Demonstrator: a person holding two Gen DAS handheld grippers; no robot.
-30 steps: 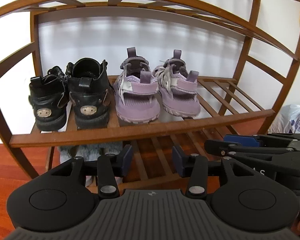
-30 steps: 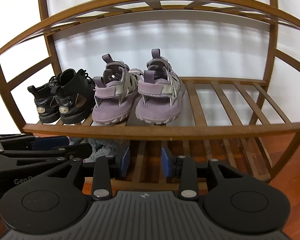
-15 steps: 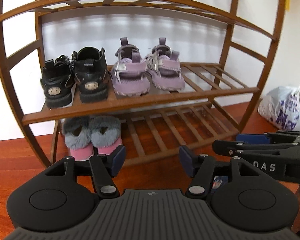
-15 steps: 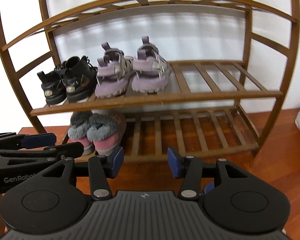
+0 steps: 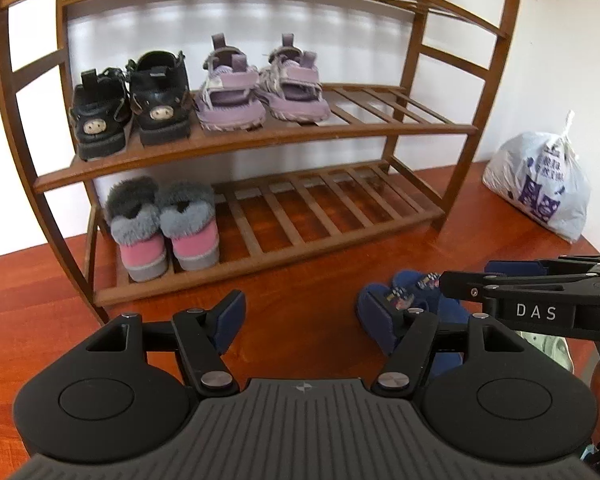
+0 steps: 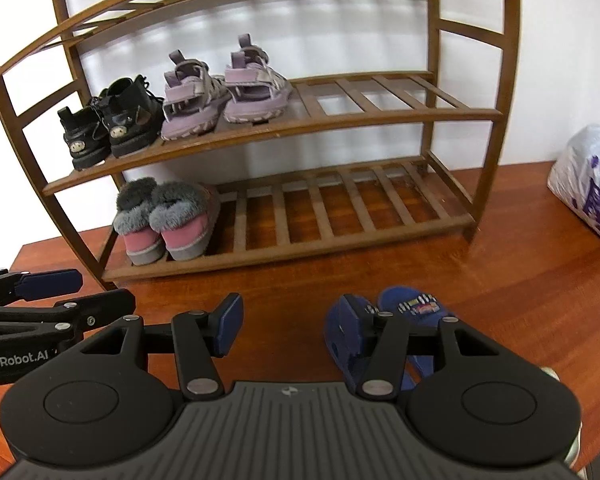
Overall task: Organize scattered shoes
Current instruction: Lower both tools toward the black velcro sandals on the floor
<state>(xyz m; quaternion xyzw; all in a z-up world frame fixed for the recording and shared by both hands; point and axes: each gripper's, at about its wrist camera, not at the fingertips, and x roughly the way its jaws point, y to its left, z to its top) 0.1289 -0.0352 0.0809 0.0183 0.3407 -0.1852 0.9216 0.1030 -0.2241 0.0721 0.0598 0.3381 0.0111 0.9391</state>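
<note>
Both grippers, left gripper [image 5: 302,322] and right gripper [image 6: 286,326], have just been spreading their fingers, empty, above blue slippers [image 6: 414,308] on the floor.

Both wrist views, side by side, face shoe rack [image 5: 260,140] downward.

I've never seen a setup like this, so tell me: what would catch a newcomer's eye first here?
Probably the wooden shoe rack against the white wall: black shoes and purple sandals side by side on its middle shelf, fuzzy grey-and-pink slippers on the bottom one. Then the blue slippers lying loose on the red-brown floor, right behind the right gripper, whose jaws have just been opening with nothing between them.
</note>
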